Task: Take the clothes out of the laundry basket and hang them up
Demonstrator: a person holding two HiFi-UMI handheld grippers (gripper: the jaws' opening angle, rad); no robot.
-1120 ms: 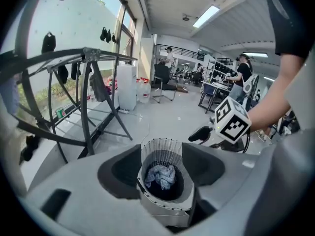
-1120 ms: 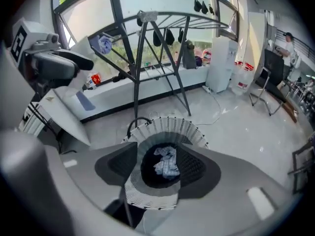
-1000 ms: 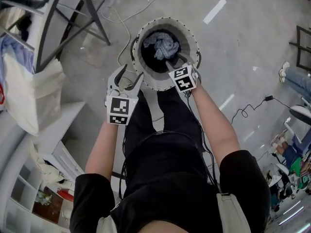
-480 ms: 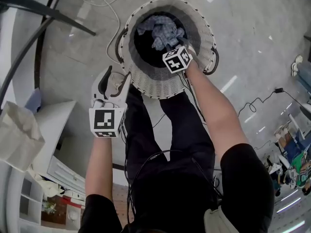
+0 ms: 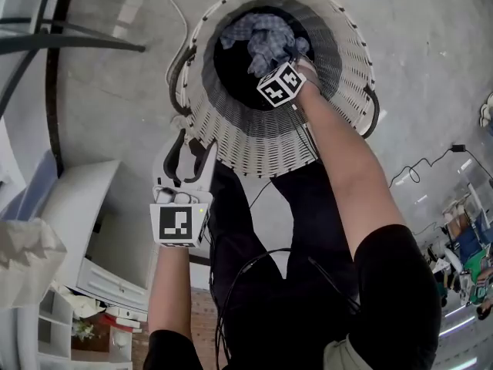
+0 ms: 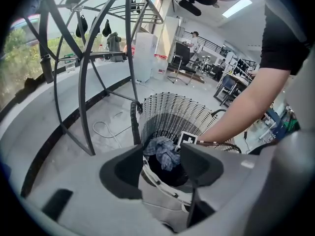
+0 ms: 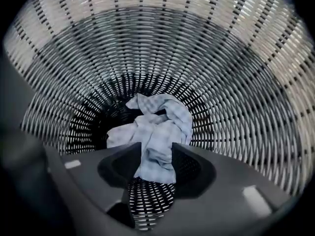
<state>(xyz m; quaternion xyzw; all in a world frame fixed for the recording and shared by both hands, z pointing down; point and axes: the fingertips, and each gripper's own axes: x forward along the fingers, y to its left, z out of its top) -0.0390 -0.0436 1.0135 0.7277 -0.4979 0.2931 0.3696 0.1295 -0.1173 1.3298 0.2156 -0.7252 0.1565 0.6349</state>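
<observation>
Right gripper (image 7: 157, 154) upper centre, inside the laundry basket (image 5: 254, 141) — jaws just narrowing, unclenched, checked cloth (image 7: 162, 117) between them; left gripper (image 5: 192, 146) lower left — narrowing too, empty.

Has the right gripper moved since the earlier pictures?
Yes: the right gripper went from the laundry basket's rim down inside; its jaws have been closing, checked cloth between them.

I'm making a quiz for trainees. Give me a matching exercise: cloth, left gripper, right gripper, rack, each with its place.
1 cloth
2 left gripper
3 right gripper
4 rack

A inside the basket, over the cloth
B outside the basket, by its wall
C basket's bottom
D floor, beside the basket

Pairs: 1-C, 2-B, 3-A, 4-D.

Both grippers' jaws have just been closing, gripping nothing; the cloth shows between the right one's.
</observation>
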